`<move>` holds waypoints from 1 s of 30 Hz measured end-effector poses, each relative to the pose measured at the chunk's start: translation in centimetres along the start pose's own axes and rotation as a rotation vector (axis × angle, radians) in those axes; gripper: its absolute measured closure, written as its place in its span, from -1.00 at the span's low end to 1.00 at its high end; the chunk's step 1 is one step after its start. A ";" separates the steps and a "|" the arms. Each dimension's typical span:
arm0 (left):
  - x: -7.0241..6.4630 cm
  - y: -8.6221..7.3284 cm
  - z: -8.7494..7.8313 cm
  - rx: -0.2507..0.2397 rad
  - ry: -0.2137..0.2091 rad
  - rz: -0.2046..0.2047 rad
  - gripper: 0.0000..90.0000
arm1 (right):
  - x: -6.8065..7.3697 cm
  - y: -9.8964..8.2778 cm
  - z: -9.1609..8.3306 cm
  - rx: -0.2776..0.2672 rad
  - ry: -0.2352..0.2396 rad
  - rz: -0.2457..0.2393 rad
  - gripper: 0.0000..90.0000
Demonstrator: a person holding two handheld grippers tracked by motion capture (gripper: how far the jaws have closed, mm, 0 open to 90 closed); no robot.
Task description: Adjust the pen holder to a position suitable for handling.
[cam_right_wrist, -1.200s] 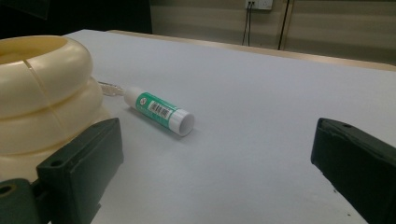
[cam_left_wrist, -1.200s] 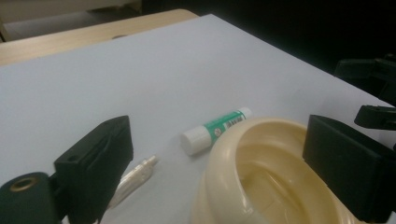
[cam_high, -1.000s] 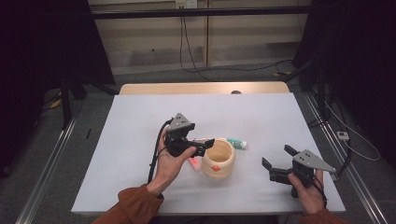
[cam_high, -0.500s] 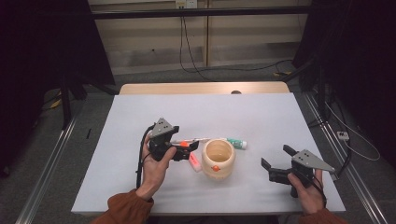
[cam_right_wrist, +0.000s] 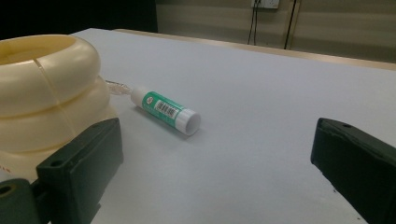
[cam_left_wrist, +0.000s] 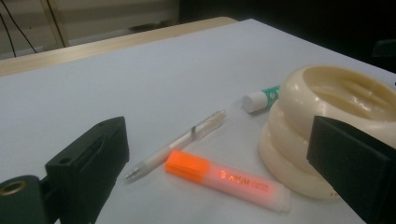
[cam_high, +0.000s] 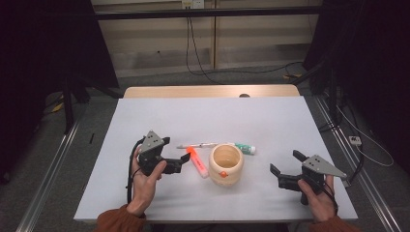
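A cream ringed cup [cam_high: 226, 164] stands upright at the table's middle front. Left of it lies an orange highlighter [cam_high: 197, 162], behind that a clear pen [cam_high: 198, 145], and a green-and-white glue stick [cam_high: 245, 148] rests behind the cup. My left gripper [cam_high: 176, 151] is open just left of the highlighter, holding nothing. In the left gripper view the highlighter [cam_left_wrist: 224, 179] and pen [cam_left_wrist: 180, 142] lie between the wide jaws, with the cup [cam_left_wrist: 322, 121] at right. Open and holding nothing, my right gripper [cam_high: 286, 162] sits right of the cup, facing the glue stick [cam_right_wrist: 166, 109].
The white table [cam_high: 241, 116] has a wooden strip along its far edge. Cables trail on the floor behind, and metal rails run along both sides. Bare tabletop stretches behind the objects and between the cup and the right gripper.
My left gripper has pulled back leftwards from beside the cup to the left of the highlighter. The right gripper and the objects have stayed put.
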State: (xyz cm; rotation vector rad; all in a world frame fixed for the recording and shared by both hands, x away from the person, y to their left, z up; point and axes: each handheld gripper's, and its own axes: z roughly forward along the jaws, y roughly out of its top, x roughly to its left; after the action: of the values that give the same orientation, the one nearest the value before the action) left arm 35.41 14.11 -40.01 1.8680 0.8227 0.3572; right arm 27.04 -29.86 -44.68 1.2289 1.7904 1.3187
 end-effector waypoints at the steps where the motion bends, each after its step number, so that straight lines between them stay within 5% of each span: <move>1: 0.0 -0.2 -0.1 -0.001 0.008 0.007 -0.88 | 0.0 0.0 0.0 -0.001 0.001 0.000 -0.95; 10: 0.1 -2.3 -1.5 0.035 0.028 -0.006 -0.87 | 0.1 0.0 0.2 0.004 0.004 0.003 -0.96; 23: 1.1 -4.9 -4.9 0.018 0.091 -0.016 -0.88 | 0.0 0.0 0.2 0.016 -0.013 0.013 -0.94; 30: 1.1 -4.7 -4.9 -0.023 0.079 -0.023 -0.88 | 0.0 0.0 0.2 0.022 -0.010 0.006 -0.94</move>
State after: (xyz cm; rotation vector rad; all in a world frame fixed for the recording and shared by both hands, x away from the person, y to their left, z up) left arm 31.60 19.38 -42.19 1.8314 0.8886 0.4268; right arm 27.18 -29.79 -44.69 1.2518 1.8004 1.2976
